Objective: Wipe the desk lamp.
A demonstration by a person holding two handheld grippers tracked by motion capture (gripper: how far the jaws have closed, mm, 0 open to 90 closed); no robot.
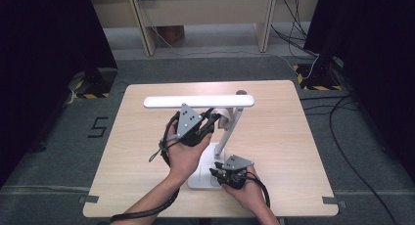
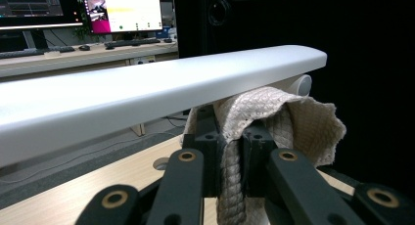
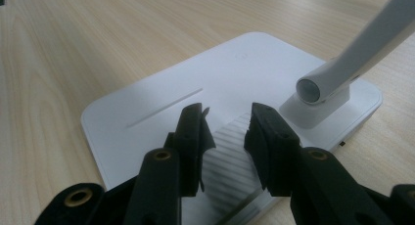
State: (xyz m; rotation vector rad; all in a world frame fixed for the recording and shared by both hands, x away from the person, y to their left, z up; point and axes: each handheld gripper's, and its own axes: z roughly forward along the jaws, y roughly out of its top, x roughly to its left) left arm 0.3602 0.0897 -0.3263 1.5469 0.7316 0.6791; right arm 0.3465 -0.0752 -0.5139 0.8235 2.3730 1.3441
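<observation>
My left tongs (image 2: 230, 151) are clamped on a beige waffle-weave cloth (image 2: 274, 117); it's pinched between the pads and bunches up over the tips, pressed against the underside of the long white lamp head bar (image 2: 161, 88). In the high view the cloth (image 1: 224, 118) sits just under the bar (image 1: 199, 101), next to where the slanted white lamp stem (image 1: 230, 129) meets it. Left hand (image 1: 183, 154) is raised off the light wooden counter (image 1: 284, 137), forearm coming in from the bottom edge, left tongs (image 1: 209, 123) pointing away from me and to the right toward the stem. My right tongs (image 3: 227, 132) are apart, nothing between the pads, resting tip-down over the flat white rectangular lamp base (image 3: 161, 102), with the stem's socket (image 3: 313, 95) just off to one side. Right hand (image 1: 244, 188) is low at the near edge of the counter, right tongs (image 1: 221, 172) on the base (image 1: 203, 173), close beside the left wrist.
</observation>
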